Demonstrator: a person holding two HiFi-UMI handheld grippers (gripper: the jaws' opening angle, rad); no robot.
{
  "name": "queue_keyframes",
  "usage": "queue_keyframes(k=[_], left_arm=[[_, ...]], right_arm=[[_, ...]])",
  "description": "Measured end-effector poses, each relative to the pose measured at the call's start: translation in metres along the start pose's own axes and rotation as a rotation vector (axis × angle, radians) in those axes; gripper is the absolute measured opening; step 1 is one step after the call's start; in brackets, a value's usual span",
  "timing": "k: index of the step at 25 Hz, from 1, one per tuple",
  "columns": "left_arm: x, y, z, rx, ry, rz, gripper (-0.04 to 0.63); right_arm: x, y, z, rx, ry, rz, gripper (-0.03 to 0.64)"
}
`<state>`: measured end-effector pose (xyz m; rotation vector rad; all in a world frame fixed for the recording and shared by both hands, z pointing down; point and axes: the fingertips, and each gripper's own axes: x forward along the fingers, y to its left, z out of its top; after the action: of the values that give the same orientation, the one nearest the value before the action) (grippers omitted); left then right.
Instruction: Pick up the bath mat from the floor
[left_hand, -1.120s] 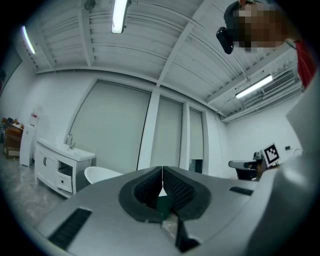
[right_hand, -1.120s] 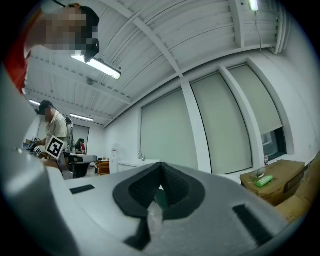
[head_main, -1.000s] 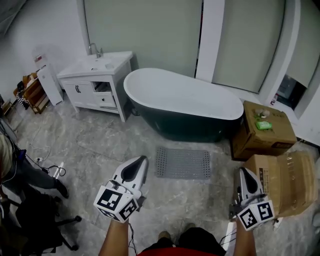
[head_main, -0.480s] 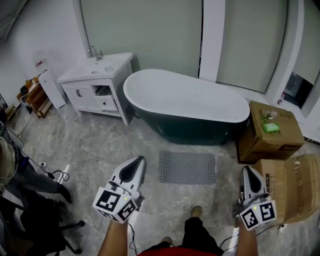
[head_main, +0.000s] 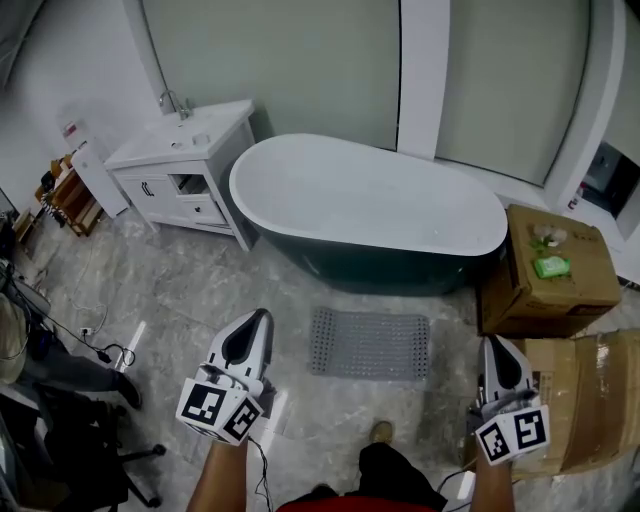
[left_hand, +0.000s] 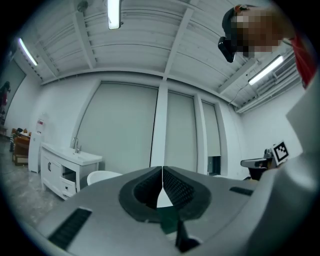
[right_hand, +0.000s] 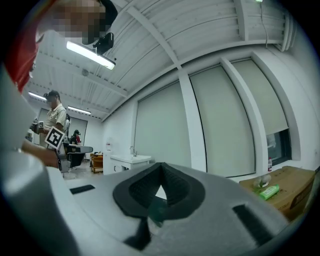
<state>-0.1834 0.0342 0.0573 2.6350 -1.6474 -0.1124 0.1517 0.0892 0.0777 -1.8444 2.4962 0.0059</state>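
A grey perforated bath mat (head_main: 369, 344) lies flat on the marble floor in front of the dark tub (head_main: 372, 212). In the head view my left gripper (head_main: 257, 325) is held up to the mat's left, and my right gripper (head_main: 495, 350) is to its right; both are well above the floor and touch nothing. Each gripper view points level across the room, the left gripper (left_hand: 162, 171) and the right gripper (right_hand: 160, 168) showing jaws closed tip to tip with nothing between them. The mat is out of sight in both gripper views.
A white vanity with sink (head_main: 182, 163) stands left of the tub. Cardboard boxes (head_main: 546, 270) sit at the right, one with a green packet on top. An office chair (head_main: 70, 440) and floor cables (head_main: 105, 345) are at the left. My shoe (head_main: 380, 432) is below the mat.
The head view has moved forward toward the tub and mat; my foot has stepped ahead. Both grippers stay shut and keep roughly the same place in view.
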Motion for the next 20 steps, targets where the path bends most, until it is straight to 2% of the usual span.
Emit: queue_keyframes(k=[12,16,20], left_arm=[[0.080,0.007,-0.027,0.009,0.040,0.147,0.014],[0.100,0.021,-0.044,-0.001,0.075,0.165,0.014],[0.117,0.037,-0.071,-0.011,0.105,0.150,0.014]], right_arm=[[0.074,-0.087,-0.040,0.039,0.056,0.053,0.003],[0.095,-0.095,-0.053,0.041,0.087,0.054,0.003],[0.112,-0.100,-0.074,0.053,0.128,0.033,0.003]])
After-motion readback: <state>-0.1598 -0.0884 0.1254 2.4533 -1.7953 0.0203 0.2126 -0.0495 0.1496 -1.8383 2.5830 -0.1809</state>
